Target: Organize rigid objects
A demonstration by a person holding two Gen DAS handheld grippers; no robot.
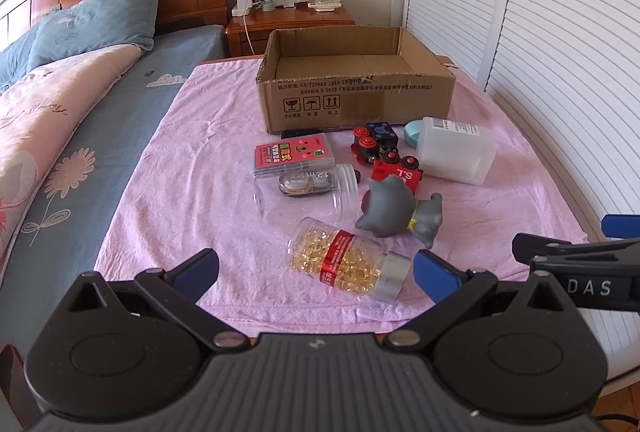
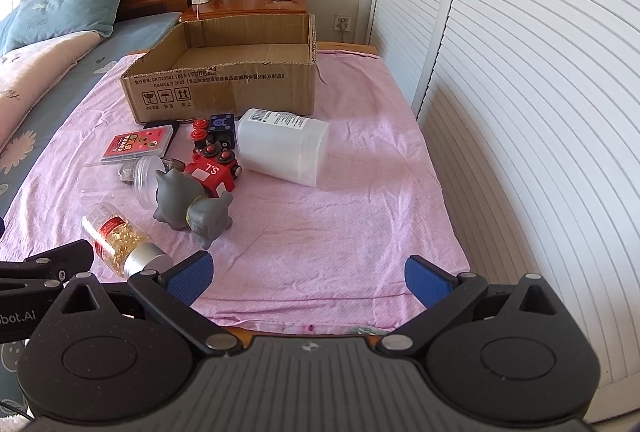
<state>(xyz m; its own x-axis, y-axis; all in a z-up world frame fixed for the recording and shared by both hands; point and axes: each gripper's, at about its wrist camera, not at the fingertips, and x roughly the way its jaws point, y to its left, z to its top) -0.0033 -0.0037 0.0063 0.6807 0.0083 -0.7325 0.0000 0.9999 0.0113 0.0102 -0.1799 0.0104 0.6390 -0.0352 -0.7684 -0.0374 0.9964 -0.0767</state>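
left gripper (image 1: 316, 268) level, fingers wide over capsule bottle (image 1: 348, 261) | right gripper (image 2: 308, 274) level, fingers wide, empty

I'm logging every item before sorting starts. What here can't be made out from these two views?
- Black item: both views, mostly hidden under the pink card case and against the cardboard box.
- Contents of the clear jar: left wrist view, blurred through the plastic.
- White bottle label: right wrist view, print too small.
- Box floor, near part: both views, hidden by the front wall.

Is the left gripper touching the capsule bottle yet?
Apart. The left wrist view shows the open left gripper short of the capsule bottle, pink cloth visible between.
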